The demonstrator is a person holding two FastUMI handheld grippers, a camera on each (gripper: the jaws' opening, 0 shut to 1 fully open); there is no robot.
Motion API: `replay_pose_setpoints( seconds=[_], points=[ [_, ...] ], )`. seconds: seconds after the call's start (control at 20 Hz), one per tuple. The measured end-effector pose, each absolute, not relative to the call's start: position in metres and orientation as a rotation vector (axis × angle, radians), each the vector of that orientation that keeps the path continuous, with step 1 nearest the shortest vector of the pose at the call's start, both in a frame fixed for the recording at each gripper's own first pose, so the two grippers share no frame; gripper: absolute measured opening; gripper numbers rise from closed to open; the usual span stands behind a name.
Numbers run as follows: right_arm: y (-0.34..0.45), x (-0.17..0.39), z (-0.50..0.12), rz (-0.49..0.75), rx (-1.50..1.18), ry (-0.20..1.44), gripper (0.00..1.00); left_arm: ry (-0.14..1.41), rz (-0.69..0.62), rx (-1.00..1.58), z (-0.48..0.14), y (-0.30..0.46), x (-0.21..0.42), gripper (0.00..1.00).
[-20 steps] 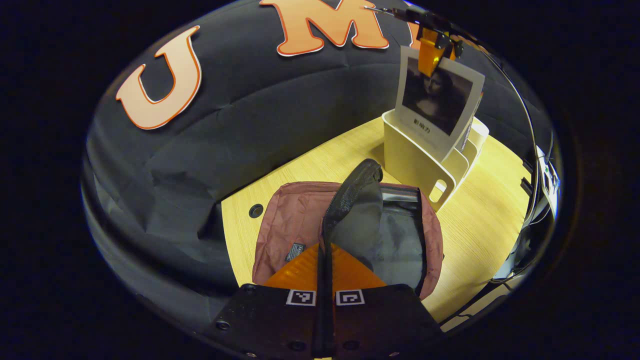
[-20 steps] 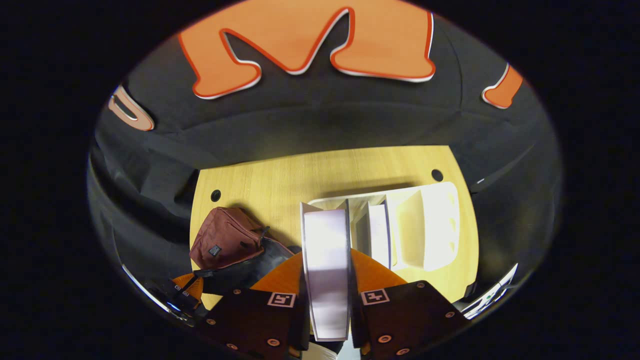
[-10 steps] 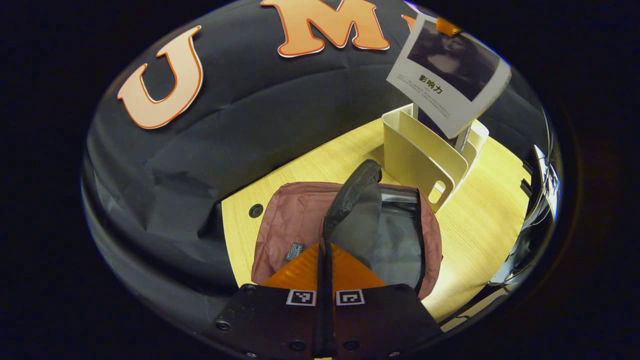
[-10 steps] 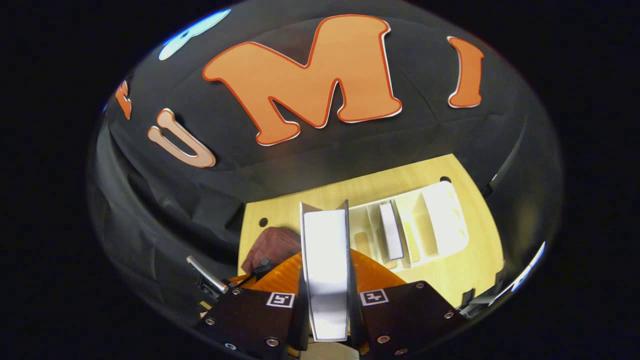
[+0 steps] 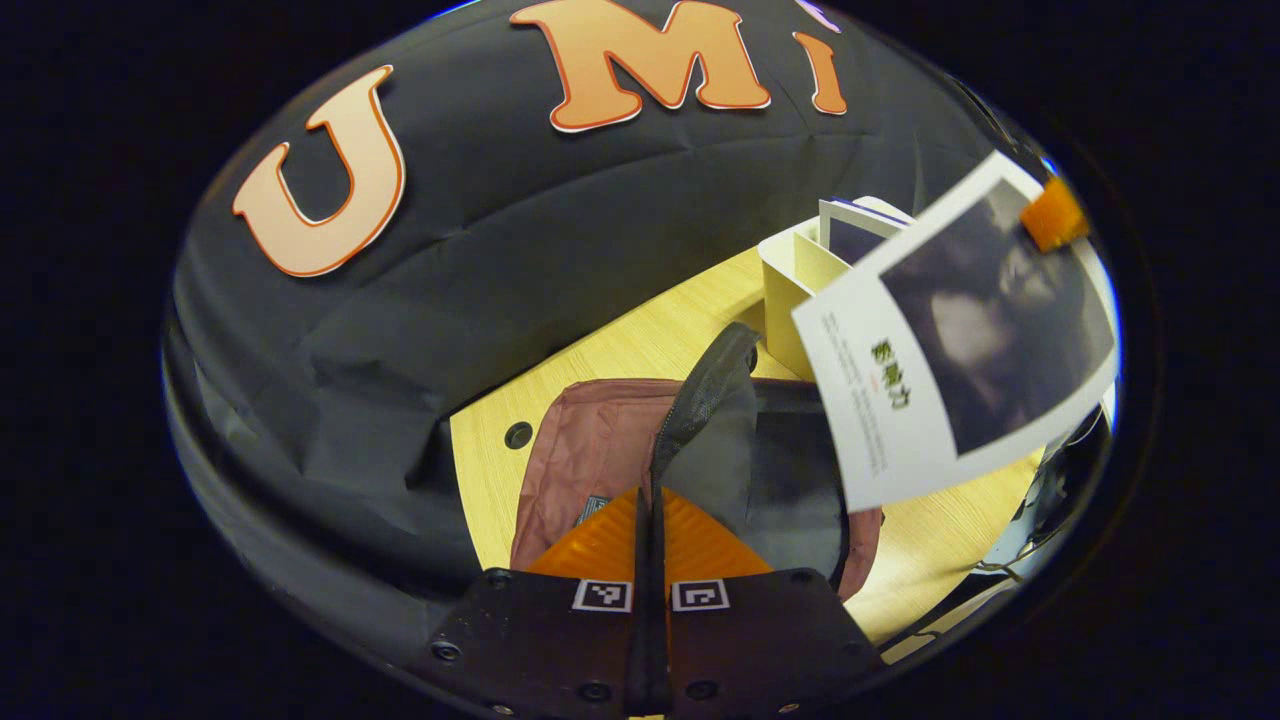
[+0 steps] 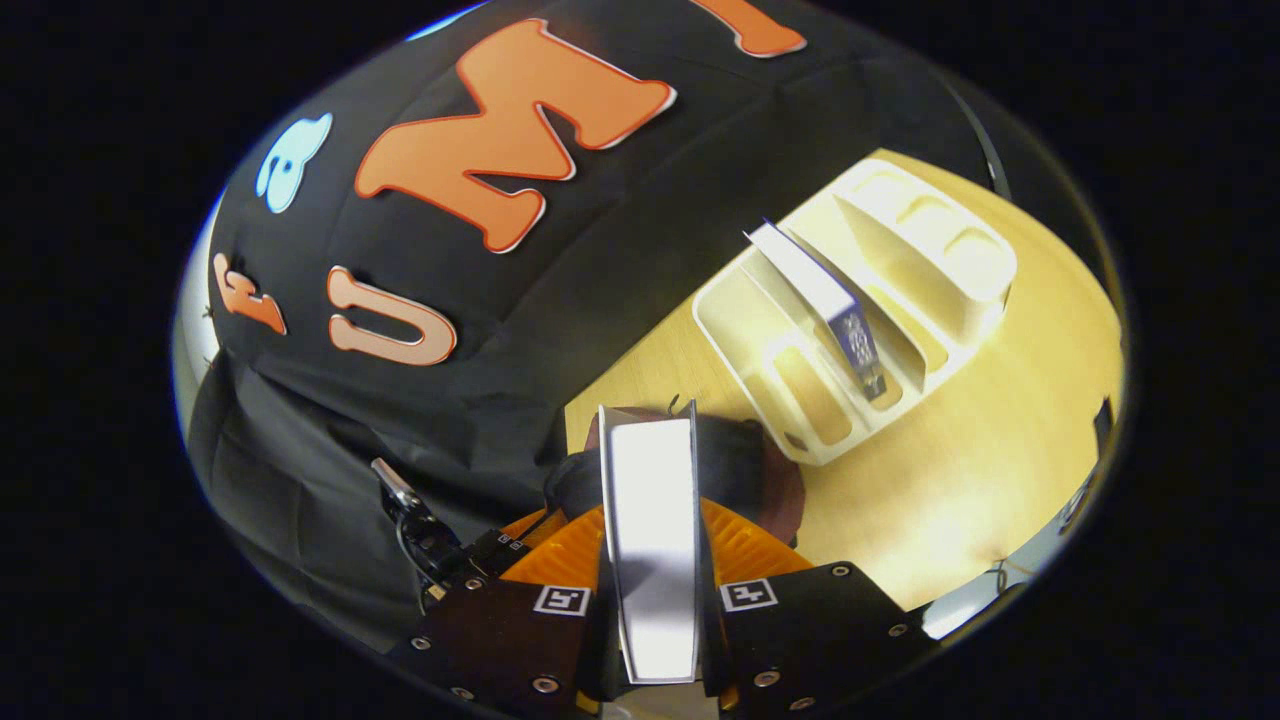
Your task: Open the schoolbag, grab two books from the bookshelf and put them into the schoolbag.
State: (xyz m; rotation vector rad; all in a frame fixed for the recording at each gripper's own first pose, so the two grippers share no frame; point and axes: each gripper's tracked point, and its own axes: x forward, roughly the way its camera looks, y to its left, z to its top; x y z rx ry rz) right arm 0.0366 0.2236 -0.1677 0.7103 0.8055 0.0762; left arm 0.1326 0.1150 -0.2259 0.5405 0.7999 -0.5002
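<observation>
A dusty-red schoolbag [image 5: 590,440] lies on the wooden table, its grey-lined mouth [image 5: 790,470] held agape. My left gripper [image 5: 650,505] is shut on the bag's black strap [image 5: 705,395], which it keeps pulled up. A white book with a dark portrait cover [image 5: 950,340] hangs tilted just above and right of the mouth, with my right gripper [image 5: 1050,215] at its upper corner. In the right gripper view, my right gripper [image 6: 650,545] is shut on that book [image 6: 648,470], and the bag [image 6: 780,490] lies beneath. A second book [image 6: 815,290] stands in the cream bookshelf [image 6: 900,250].
The cream bookshelf [image 5: 790,270] stands on the table [image 5: 620,350] right behind the bag. The black cloth wall runs close along the table's far and left edges. Bare tabletop [image 6: 960,470] lies in front of the shelf. The left gripper's body [image 6: 440,560] is at the lower left.
My right gripper lifted the portrait book out of the shelf, swung it left and down, and tilted it over the bag's mouth. My left gripper kept hold of the strap.
</observation>
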Motion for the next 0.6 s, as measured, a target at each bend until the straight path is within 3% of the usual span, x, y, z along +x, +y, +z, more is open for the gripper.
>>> replay_pose_setpoints(
  seconds=[0.6],
  points=[
    [0.251,0.054,-0.312,0.077,0.905,0.765,0.33,0.779,-0.520,0.589,-0.207,0.093,0.117,0.00]
  ],
)
